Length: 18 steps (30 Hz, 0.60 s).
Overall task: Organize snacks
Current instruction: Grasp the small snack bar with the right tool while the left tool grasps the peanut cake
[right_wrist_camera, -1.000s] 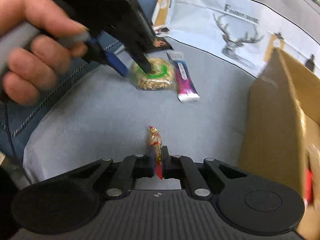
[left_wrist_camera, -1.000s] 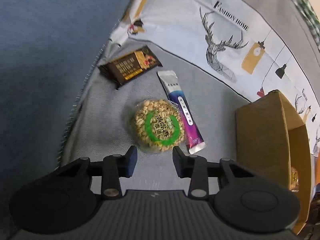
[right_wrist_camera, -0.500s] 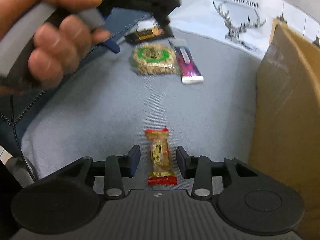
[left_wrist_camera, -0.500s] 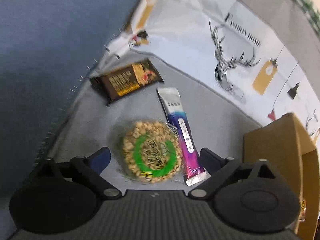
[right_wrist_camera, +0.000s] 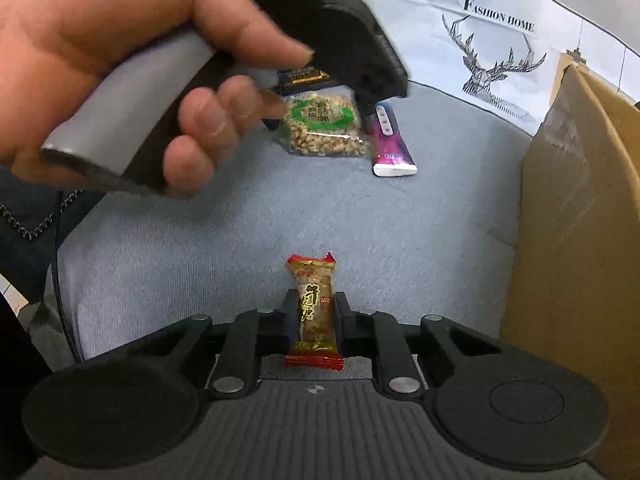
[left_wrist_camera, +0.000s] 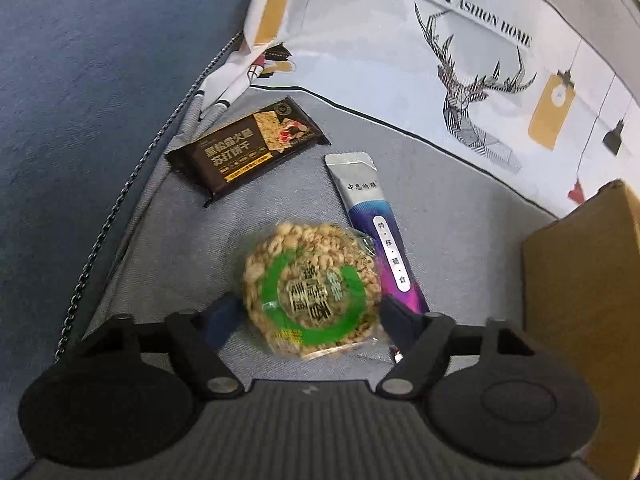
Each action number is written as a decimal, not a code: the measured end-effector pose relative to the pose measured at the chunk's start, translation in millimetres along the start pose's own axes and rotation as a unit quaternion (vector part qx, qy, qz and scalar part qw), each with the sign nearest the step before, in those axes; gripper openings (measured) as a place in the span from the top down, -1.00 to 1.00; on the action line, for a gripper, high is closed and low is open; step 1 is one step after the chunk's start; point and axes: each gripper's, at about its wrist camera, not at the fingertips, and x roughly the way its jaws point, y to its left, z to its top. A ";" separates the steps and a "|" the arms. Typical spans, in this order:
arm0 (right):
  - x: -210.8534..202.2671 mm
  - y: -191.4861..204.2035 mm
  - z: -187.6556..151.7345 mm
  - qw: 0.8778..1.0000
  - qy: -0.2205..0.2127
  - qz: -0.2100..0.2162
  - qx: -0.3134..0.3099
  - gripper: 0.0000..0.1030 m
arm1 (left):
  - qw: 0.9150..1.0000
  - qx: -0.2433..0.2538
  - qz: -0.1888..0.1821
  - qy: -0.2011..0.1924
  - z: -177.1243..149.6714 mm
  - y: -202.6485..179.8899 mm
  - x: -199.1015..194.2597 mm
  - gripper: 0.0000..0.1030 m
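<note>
Here we have both tools at work on the grey cushion (left_wrist_camera: 460, 216). Our left gripper (left_wrist_camera: 310, 314) straddles the round peanut cake (left_wrist_camera: 310, 290) with its jaws closing; the cake sits between them, and the pads look to be just at its edges, not clearly pressing yet. Our right gripper (right_wrist_camera: 316, 320) is clamped narrow on the small red-and-gold candy bar (right_wrist_camera: 314, 308), which sits near the front of the cushion, with the cardboard box (right_wrist_camera: 576, 240) off to its right.

What could go wrong, we judge: the cake's clear wrapper is loose and crinkly, so the left fingers may pinch film instead of the cake and let it slip on the lift. The right-hand finger also sits just beside the purple stick sachet (left_wrist_camera: 376, 224), which touches the cake's edge, so closing could snag or drag that sachet along. The candy bar is held across its narrow middle and could pivot between the pads.

As for direction, the candy bar's long axis runs straight ahead along our right fingers, one crimped red end pointing away, the other toward the camera. The sachet lies lengthways too, silver end away. The dark cracker packet (left_wrist_camera: 248, 148) lies slanted beyond them.
</note>
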 end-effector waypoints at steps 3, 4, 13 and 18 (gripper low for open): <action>-2.0 -0.3 -1.3 1.000 -0.004 -0.004 0.005 0.66 | 1.000 -0.011 -0.007 -0.003 -1.3 11.3 -12.4 0.04; -3.3 -0.2 -2.1 1.000 -0.005 -0.006 0.008 0.66 | 1.000 -0.019 -0.016 0.001 -2.6 15.2 -16.3 0.14; 1.2 -4.5 -4.3 0.999 0.012 -0.014 0.036 0.64 | 0.999 -0.025 -0.032 -0.010 -5.0 32.3 -30.8 -0.68; 3.6 -2.1 -4.7 0.999 0.013 -0.017 0.027 0.61 | 0.999 0.049 -0.017 0.008 -6.8 1.4 -11.0 -0.98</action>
